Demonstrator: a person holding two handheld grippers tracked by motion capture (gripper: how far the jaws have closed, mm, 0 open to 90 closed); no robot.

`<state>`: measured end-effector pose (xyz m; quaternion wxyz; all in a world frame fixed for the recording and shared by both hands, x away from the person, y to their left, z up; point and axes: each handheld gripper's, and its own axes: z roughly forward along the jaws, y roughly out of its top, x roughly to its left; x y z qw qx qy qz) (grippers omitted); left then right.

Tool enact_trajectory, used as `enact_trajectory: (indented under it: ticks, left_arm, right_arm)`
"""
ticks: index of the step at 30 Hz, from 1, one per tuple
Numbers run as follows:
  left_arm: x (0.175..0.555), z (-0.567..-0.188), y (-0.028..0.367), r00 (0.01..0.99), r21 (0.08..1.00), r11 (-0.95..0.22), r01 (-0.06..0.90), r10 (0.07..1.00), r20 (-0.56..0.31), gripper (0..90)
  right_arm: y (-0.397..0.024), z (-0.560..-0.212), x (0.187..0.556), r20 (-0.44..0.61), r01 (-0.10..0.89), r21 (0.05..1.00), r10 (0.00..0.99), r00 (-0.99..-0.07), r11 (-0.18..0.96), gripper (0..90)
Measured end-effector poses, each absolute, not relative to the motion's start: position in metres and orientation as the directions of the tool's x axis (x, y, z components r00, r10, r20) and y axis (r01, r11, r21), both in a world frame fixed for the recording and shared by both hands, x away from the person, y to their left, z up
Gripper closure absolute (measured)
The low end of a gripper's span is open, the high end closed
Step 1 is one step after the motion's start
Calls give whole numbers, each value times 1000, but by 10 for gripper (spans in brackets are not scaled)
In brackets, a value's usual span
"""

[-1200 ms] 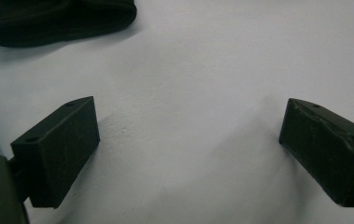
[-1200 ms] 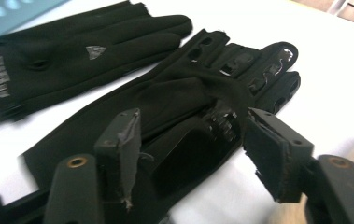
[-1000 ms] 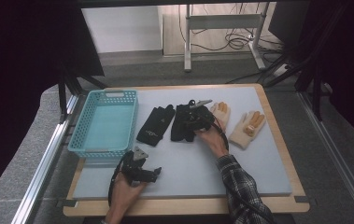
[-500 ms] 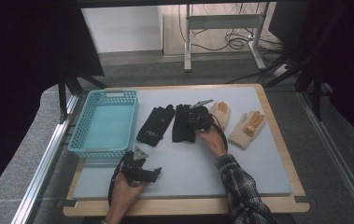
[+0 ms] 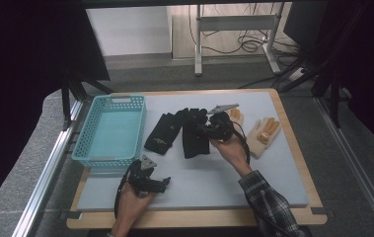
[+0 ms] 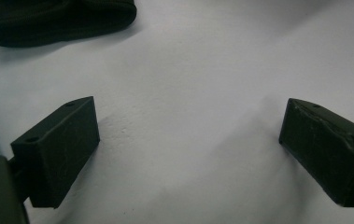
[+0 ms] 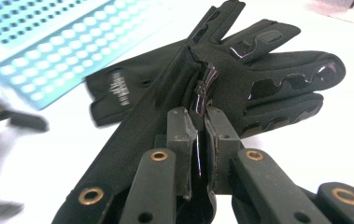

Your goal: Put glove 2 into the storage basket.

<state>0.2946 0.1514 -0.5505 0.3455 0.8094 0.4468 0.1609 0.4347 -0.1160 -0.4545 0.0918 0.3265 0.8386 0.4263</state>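
The right gripper [image 7: 197, 135] has just closed its fingers [image 7: 180, 140] on a fold of the black fabric glove with glossy palm patches [image 7: 258, 84]; a ridge of the cloth stands pinched between the two pads in the right gripper view. A second ago the same fingers stood apart over this glove where it lay flat on the grey table [image 5: 253, 173]; the glove is now gathered at the pinch and starting to rise, its cuff end hanging towards the camera, its finger end on or close to the table. In the high view the right gripper [image 5: 209, 129] sits over the middle of the table, with this glove [image 5: 194, 140] just beside a second black glove bearing a small white logo [image 5: 162, 133], which lies flat and untouched. Two tan gloves [image 5: 263, 134] lie to the right of the pair. The light blue perforated plastic basket [image 5: 110, 129] stands at the left of the table, holding nothing. The left gripper [image 5: 161, 183] rests low near the front edge, where it was a second ago; the left gripper view shows its fingers [image 6: 55, 154] wide apart over bare table. Judgement: the pick is secured, and carrying the glove across to the basket appears to be the step now in hand.
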Motion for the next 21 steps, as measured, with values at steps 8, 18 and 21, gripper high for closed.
enact_trajectory:
  ticks: [8, 18, 21]
  left_arm:
    - [295, -551, 151, 547, 704, -359, 612, 836, -48, 53]
    - [294, -551, 151, 545, 705, -357, 613, 837, -50, 52]
    - [294, -551, 151, 545, 705, -357, 613, 837, -50, 52]
  right_arm:
    - [-125, -453, 378, 104, 445, 775, 603, -791, 450, 799]
    - [-134, -504, 330, 100, 488, 735, 637, -764, 471, 759]
    - [-139, -508, 326, 75, 471, 744, 641, -764, 474, 607]
